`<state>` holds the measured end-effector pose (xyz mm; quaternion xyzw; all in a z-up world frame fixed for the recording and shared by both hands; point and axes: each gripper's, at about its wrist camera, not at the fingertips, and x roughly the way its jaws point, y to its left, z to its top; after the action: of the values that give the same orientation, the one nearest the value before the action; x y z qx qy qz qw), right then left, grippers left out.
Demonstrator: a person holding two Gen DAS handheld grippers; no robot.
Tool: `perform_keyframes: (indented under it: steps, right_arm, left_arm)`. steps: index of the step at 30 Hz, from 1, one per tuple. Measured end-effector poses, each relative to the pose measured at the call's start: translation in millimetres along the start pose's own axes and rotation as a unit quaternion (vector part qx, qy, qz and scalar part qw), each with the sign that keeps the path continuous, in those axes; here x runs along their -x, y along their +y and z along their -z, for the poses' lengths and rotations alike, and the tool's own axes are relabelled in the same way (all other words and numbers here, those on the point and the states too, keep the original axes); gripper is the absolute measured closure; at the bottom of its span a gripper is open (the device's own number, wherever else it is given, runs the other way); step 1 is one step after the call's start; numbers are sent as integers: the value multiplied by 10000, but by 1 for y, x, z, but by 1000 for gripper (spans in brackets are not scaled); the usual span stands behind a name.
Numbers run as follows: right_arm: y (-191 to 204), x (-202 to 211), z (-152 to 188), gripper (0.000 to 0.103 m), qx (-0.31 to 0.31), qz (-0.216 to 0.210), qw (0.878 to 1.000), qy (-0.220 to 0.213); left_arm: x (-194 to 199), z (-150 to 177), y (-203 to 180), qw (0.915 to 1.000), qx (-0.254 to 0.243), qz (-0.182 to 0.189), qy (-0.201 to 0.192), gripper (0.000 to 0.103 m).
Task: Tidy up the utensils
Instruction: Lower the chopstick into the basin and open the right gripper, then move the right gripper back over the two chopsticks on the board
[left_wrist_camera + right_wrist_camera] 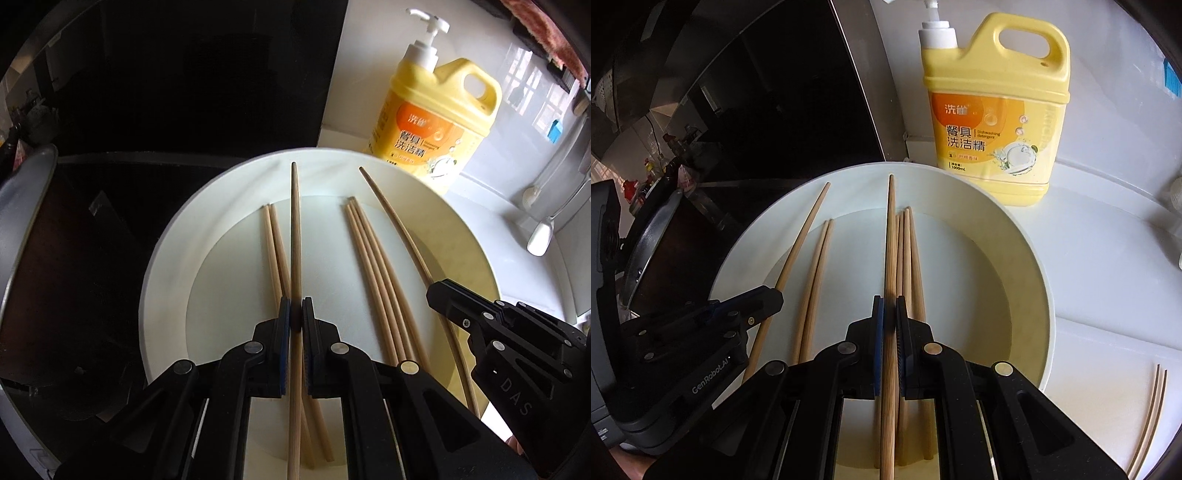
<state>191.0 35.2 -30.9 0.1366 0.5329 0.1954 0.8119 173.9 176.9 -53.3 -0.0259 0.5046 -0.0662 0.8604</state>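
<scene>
Left wrist view looks down on a wide white round plate (166,258) with pale wooden chopsticks lying lengthwise in it, tips pointing to the far side. The left gripper (296,314) pinches one long wooden chopstick (294,229) between its blue-padded fingers (283,317), holding it above the plate. Under it, slightly left, a loose pair of chopsticks (275,251) lies flat; to the right lies a bundle of three or four chopsticks (373,266), too tightly packed to count surely. Further right, the right gripper (439,295) is closed on a second raised chopstick (391,218), though its contact point is hidden behind the black jaw.

From the right wrist view that same chopstick (890,240) runs straight through the pressed-together fingers, over the bundle, whose near ends are covered by the gripper body. The left gripper (768,299) shows at the near left, clamped on its stick. Two thin chopsticks (1154,406) lie on the white counter (1108,258) at the near right, cut off by the frame edge.

A yellow dish-detergent jug with a white pump (993,110) stands just beyond the plate. The dark area (166,74) at far left is too dim to make out.
</scene>
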Motion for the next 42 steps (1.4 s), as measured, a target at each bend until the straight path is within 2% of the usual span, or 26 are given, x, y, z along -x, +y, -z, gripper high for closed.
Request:
perform_keyframes:
  steps: [8, 21, 22, 23, 24, 25, 26, 27, 31, 42]
  right_arm:
    - [-1, -18, 6, 97, -86, 64, 9997, 228]
    - [-4, -22, 7, 97, -41, 170, 9994, 306]
    - [-5, -22, 6, 94, -58, 193, 9993, 314]
    - [-5, -21, 6, 85, -71, 212, 9992, 333]
    - [-6, -19, 5, 81, -79, 221, 9992, 334]
    - [-7, -16, 5, 75, -85, 233, 9993, 287]
    - [-8, -13, 5, 74, -83, 261, 9993, 239]
    - [-8, -11, 5, 74, -76, 266, 9994, 204]
    - [-12, -3, 5, 74, -91, 285, 9994, 155]
    - [-12, 13, 12, 69, -142, 251, 9996, 62]
  left_arm:
    - [-15, 3, 3, 9998, 36, 4, 188, 96]
    - [-30, 2, 5, 9991, 216, -125, 335, 94]
    - [-29, 2, 6, 9990, 259, -144, 331, 93]
    - [-27, 2, 8, 9989, 313, -160, 317, 85]
    - [-25, 2, 9, 9988, 365, -175, 279, 70]
    - [-22, 2, 11, 9988, 403, -192, 225, 61]
    - [-18, 2, 11, 9988, 425, -210, 151, 47]
    - [-15, 2, 12, 9987, 436, -239, 69, 42]
    - [-7, 2, 15, 9985, 481, -260, 16, 42]
    - [10, 8, 17, 9981, 543, -300, -27, 32]
